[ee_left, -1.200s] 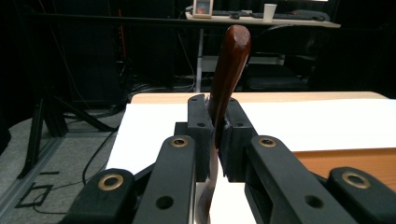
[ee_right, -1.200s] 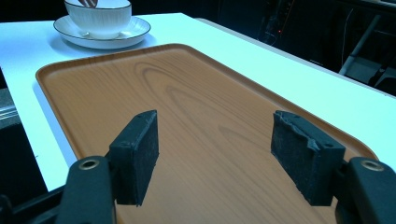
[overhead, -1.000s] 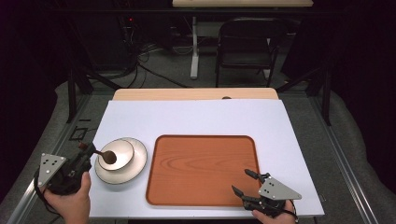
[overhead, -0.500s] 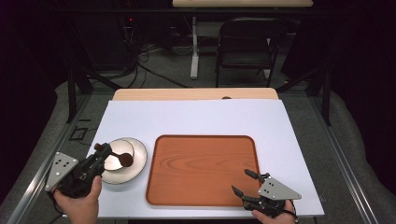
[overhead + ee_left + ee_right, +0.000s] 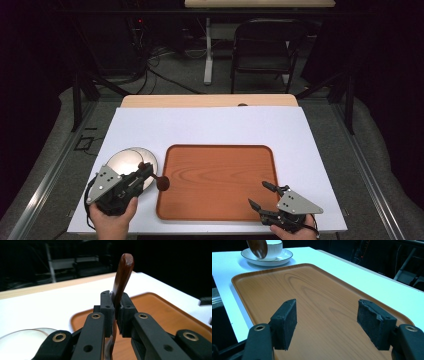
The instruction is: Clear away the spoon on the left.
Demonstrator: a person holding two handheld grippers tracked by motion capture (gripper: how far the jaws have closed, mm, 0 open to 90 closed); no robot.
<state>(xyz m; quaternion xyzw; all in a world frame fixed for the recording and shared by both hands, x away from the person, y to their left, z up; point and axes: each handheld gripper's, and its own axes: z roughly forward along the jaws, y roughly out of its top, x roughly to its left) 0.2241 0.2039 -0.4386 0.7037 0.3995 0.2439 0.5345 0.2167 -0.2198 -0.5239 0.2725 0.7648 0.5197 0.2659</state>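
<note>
left gripper | grips spoon | bowl end hidden

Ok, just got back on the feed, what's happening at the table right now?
A person holds a gripper in each hand. The left gripper is shut on a wooden spoon, held by its handle, with the bowl end at the tray's left edge, off to the right of the plate. A cup sits on that plate. The right gripper is open, holding nothing, at the tray's near right corner. The tray itself has nothing on it.
</note>
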